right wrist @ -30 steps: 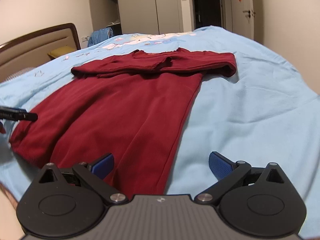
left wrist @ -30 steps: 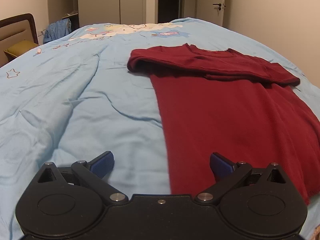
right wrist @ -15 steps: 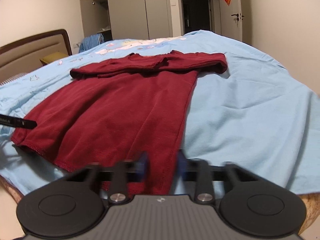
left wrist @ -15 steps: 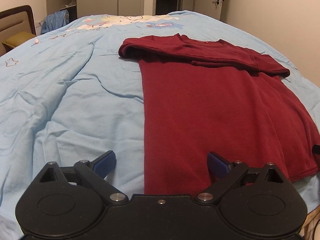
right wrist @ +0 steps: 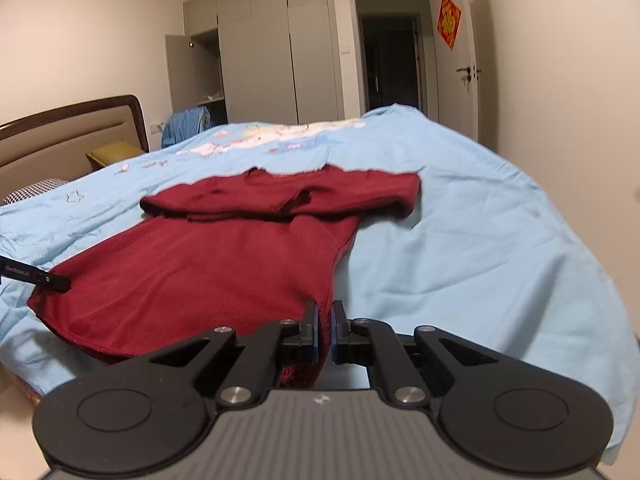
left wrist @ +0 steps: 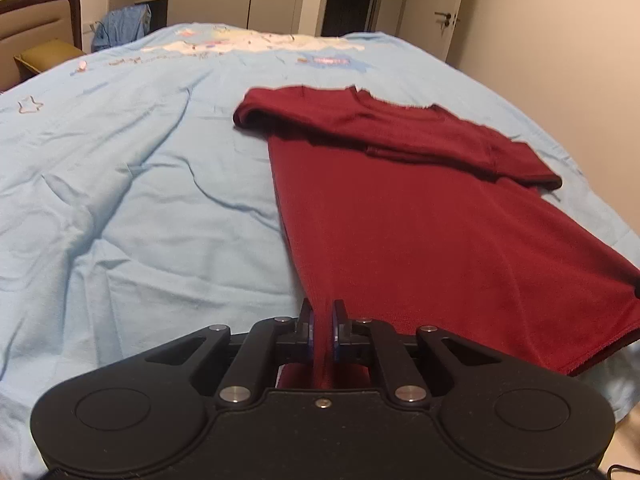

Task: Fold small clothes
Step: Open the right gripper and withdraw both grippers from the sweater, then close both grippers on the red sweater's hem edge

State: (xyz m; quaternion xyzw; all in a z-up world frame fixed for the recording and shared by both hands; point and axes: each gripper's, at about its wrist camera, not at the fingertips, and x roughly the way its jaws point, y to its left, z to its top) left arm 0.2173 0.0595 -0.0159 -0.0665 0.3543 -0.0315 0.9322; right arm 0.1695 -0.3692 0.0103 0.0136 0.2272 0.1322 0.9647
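Observation:
A dark red T-shirt lies on the light blue bed cover, its sleeves folded in across the chest at the far end. My left gripper is shut on the near left corner of the shirt's hem, with red cloth pinched between its blue pads. In the right wrist view the same shirt spreads to the left, and my right gripper is shut on the near right corner of the hem, lifting it slightly. The tip of the left gripper shows at the left edge of that view.
The bed cover is wrinkled, with a cartoon print near the far side. A brown headboard stands at the left, beside a blue garment hanging near open wardrobes. A door is at the far right. The bed's near edge lies just below both grippers.
Both grippers went from open to shut on the shirt's near hem corners; the right one closed first, then the left. The hem is now raised a little off the bed.

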